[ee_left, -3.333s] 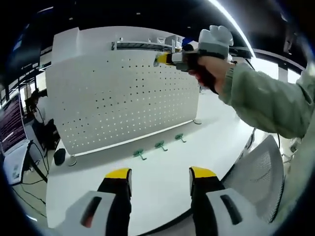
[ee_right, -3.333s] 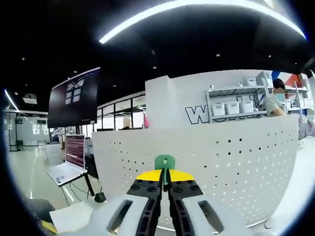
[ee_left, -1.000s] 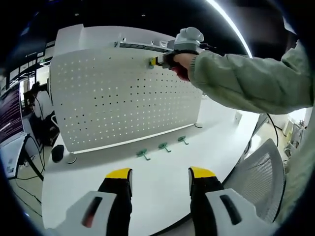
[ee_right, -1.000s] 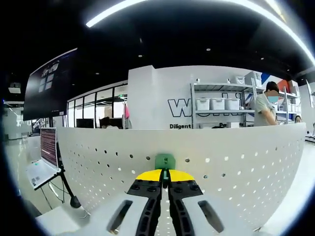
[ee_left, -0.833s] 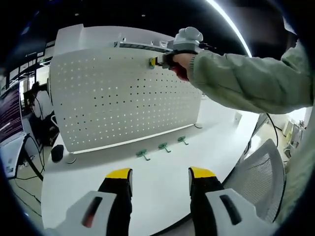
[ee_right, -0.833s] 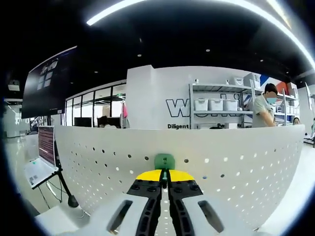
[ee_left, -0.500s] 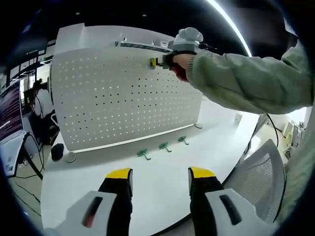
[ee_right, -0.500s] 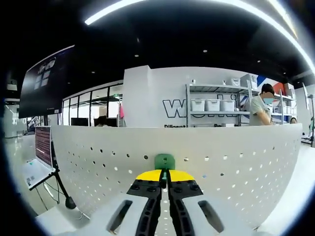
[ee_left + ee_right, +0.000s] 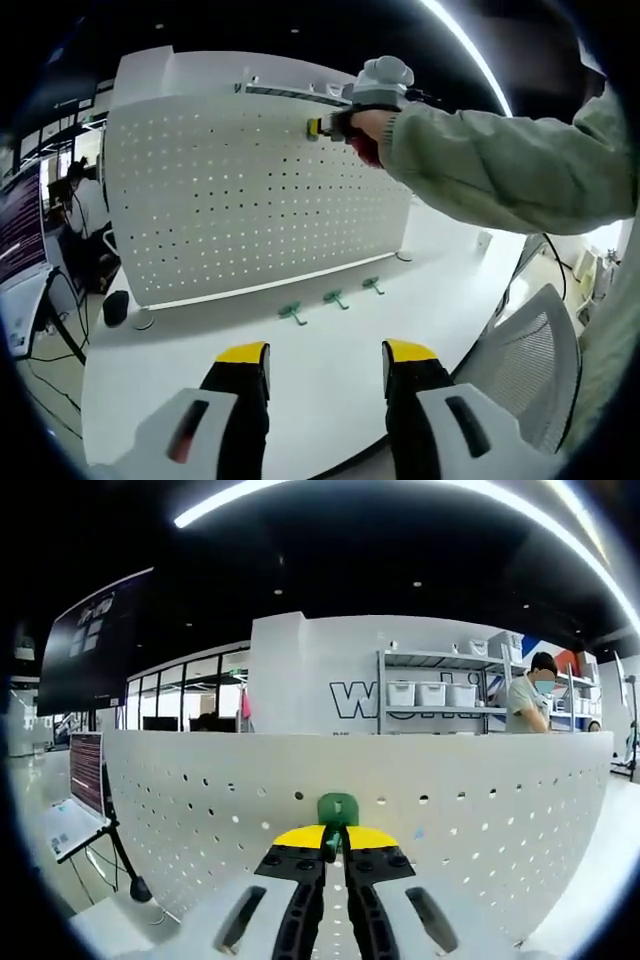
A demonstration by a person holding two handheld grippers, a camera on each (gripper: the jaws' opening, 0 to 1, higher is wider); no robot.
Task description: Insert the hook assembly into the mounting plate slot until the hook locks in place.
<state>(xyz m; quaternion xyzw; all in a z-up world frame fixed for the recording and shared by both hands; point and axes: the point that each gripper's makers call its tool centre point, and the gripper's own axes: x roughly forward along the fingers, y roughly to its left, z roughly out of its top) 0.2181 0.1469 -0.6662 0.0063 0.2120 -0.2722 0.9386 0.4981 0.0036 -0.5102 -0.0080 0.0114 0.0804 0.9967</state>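
We see a white bench (image 9: 330,350) carrying an upright white pegboard (image 9: 240,190) that stands along its far edge, its face full of holes; in the right gripper view the same pegboard (image 9: 470,830) spans the width just past the fingers; at the bench's near right edge sits a mesh chair (image 9: 525,360); a person's sleeve (image 9: 500,170) reaches in from the right toward the pegboard's top edge, holding the right gripper (image 9: 318,126) against the upper holes; the right gripper (image 9: 335,842) has its yellow-tipped fingers pressed together on a green hook (image 9: 338,808), which sits right at the pegboard face near its top edge; the left gripper (image 9: 325,365) hovers over the bench's near edge with its fingers spread apart and nothing between them; three spare hooks (image 9: 333,298), green, lie in a row on the bench at the pegboard's foot.
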